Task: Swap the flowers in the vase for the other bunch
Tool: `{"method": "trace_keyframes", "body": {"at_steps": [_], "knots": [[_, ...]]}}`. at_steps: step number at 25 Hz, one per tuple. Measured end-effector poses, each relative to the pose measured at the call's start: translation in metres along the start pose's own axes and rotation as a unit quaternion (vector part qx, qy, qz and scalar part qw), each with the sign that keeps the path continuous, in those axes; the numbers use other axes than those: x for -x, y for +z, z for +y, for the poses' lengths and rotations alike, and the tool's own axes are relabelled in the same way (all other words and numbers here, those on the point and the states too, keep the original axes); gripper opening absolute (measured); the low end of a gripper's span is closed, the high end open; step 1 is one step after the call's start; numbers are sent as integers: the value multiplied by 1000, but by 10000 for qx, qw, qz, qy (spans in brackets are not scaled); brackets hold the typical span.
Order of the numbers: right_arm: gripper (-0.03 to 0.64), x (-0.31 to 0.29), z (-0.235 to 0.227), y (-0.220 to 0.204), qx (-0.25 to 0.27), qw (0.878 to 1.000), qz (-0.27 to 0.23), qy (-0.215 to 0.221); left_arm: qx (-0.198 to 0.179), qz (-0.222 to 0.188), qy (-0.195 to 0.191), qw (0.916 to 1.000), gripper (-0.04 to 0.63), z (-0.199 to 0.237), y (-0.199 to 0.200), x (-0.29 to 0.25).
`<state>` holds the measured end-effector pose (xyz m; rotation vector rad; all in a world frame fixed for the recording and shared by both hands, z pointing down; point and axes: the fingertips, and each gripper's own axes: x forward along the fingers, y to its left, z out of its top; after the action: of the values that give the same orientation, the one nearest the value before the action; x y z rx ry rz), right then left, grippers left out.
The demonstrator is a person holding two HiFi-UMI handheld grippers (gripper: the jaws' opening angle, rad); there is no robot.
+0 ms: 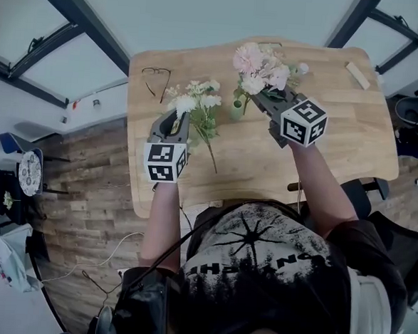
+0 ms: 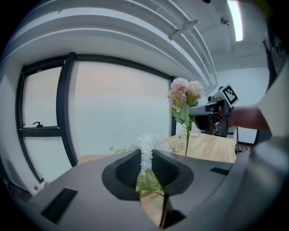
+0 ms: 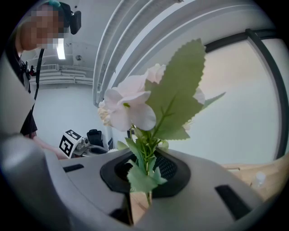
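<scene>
The flowers are both off the table just now, one bunch in each tool, and the small green vase (image 1: 237, 109) looks empty. The right gripper (image 1: 264, 96) has its jaws nearly together, pinched on the stems of the pink bunch (image 1: 261, 65). It holds that bunch upright, just beside the vase on its far right, with the blooms above the vase and the stem end hanging free. The left gripper (image 1: 178, 119) is also nearly closed, clamped on the white bunch (image 1: 194, 97) just left of the vase. That bunch's long stems trail back from the vase towards the person.

To my eye this is the middle of the swap: one bunch is out and the other is not yet in. Which bunch goes in I cannot say for certain. Next, the outgoing bunch wants laying down on the table (image 1: 339, 136), well clear of the vase. The other needs tipping upright, its stem ends lined up over the narrow mouth and lowered in gently, since so small a vase could easily tip.
</scene>
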<state>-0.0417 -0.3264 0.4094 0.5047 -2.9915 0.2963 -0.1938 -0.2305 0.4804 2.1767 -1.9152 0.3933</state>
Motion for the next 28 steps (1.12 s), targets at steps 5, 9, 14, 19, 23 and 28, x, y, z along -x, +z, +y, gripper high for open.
{"method": "trace_keyframes", "body": {"at_steps": [5,9,14,19,23,28], "knots": [[57,-13,-7,1,23,10000,23,30,170,161,15,9997,80,-2,-19,2],[57,-23,-15,-1,42,10000,71,39,278,264,20,9993,80,0,-30,1],[57,-35,-21,-7,41,9999,140,93,346,357,15,9988,80,3,-38,-3],[57,-42,-25,-18,-33,9997,209,131,374,454,13,9983,80,2,-45,-8],[57,-47,-28,-31,-101,9994,270,171,408,506,0,9979,80,4,-48,-12],[57,-50,-28,-50,-99,9991,292,276,461,588,-78,9972,80,-2,-56,-15]]}}
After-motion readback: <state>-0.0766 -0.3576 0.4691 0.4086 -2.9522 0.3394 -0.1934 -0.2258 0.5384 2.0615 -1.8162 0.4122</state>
